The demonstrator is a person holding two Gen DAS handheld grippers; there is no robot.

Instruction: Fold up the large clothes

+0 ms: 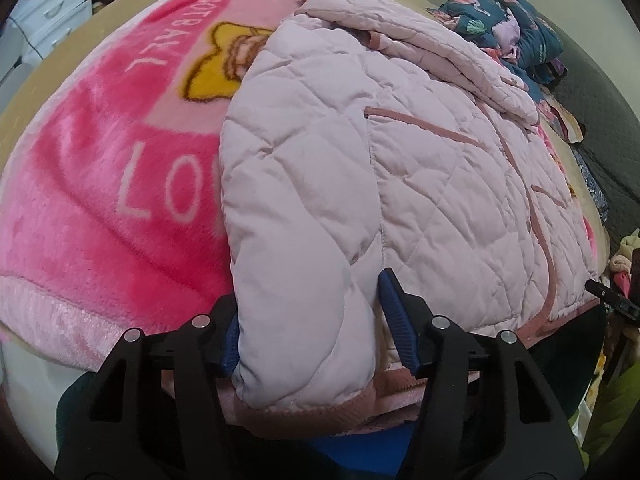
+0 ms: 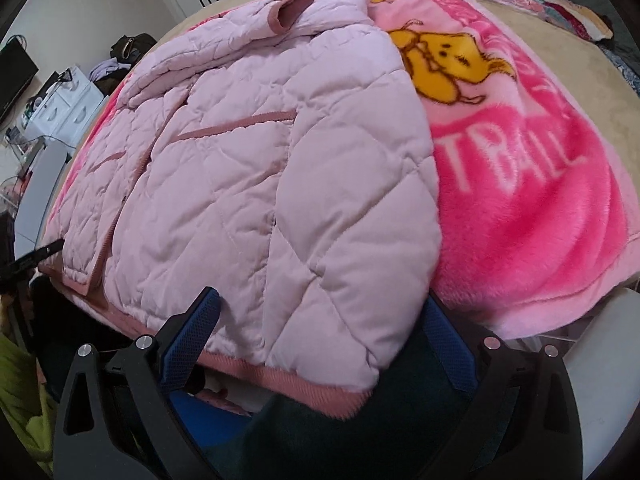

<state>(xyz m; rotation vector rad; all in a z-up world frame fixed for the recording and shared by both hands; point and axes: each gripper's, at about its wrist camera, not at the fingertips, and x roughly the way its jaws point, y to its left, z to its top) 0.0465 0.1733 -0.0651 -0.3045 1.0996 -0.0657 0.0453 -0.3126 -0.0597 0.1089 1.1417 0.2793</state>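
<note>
A pale pink quilted jacket [image 1: 420, 184] lies flat on a bright pink blanket [image 1: 100, 200], with one sleeve folded across its top. My left gripper [image 1: 310, 296] is shut on the jacket's near folded edge, and the padded fabric fills the space between its blue pads [image 1: 396, 320]. In the right wrist view the same jacket [image 2: 248, 184] has its near hem corner lying between the fingers of my right gripper [image 2: 320, 300]. That gripper stands wide open, and its right pad [image 2: 444, 344] is apart from the cloth.
The blanket [image 2: 540, 208] covers a beige bed [image 2: 580, 92]. A heap of dark teal clothes [image 1: 516, 28] lies at the far side. White drawers [image 2: 68, 104] and a dark screen [image 2: 14, 80] stand beyond the bed. Yellow-green cloth [image 2: 20, 392] shows at the near edge.
</note>
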